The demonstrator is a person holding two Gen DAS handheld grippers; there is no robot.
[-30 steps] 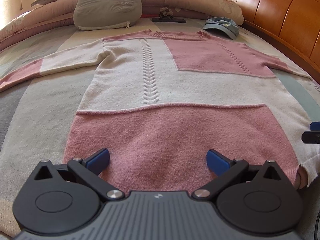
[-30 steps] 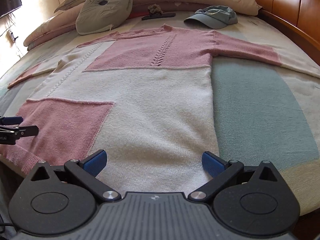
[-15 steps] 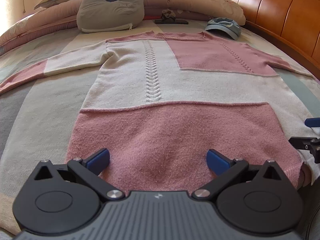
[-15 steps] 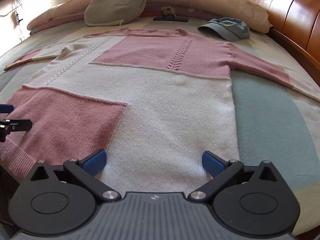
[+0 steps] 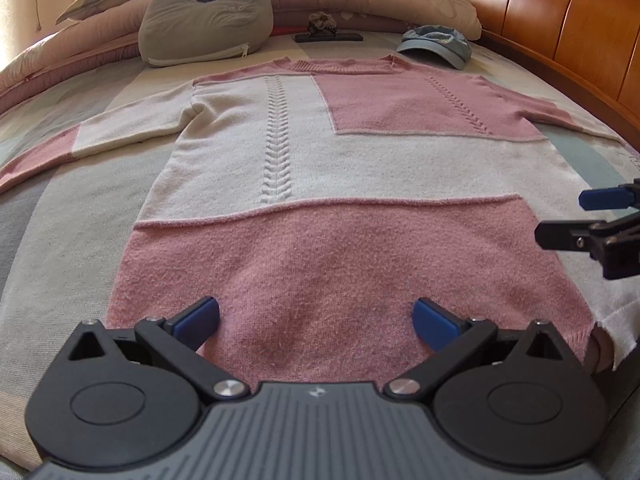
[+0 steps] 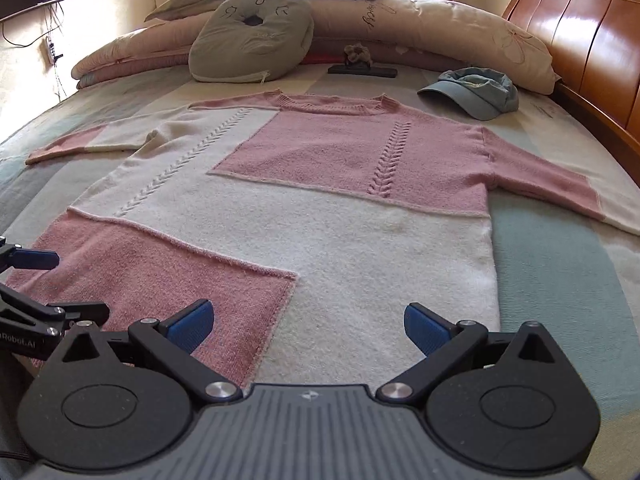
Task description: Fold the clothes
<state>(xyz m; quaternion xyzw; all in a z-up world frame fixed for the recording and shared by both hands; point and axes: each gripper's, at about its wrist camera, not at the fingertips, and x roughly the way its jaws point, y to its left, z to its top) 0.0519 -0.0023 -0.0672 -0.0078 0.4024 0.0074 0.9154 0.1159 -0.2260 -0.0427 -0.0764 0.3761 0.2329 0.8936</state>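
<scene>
A pink and cream knit sweater [image 5: 340, 184] lies flat on the bed, front up, sleeves spread, collar far from me; it also shows in the right wrist view [image 6: 320, 208]. My left gripper [image 5: 316, 320] is open and empty over the pink hem. My right gripper [image 6: 306, 326] is open and empty over the hem where pink meets cream. Each gripper shows at the edge of the other's view: the right one [image 5: 592, 220] at the right, the left one [image 6: 36, 284] at the left.
A blue cap [image 6: 476, 90] lies past the collar at right. A grey cat cushion [image 6: 252, 38], long pillows [image 6: 420, 28] and a dark flat object with a small figure [image 6: 362, 68] sit at the bed's far side. A wooden headboard [image 5: 560, 24] runs along the right.
Both grippers have risen and tilted, so more of the bed's far side shows. They have drawn closer together; each now shows larger in the other's view. Both stay open.
</scene>
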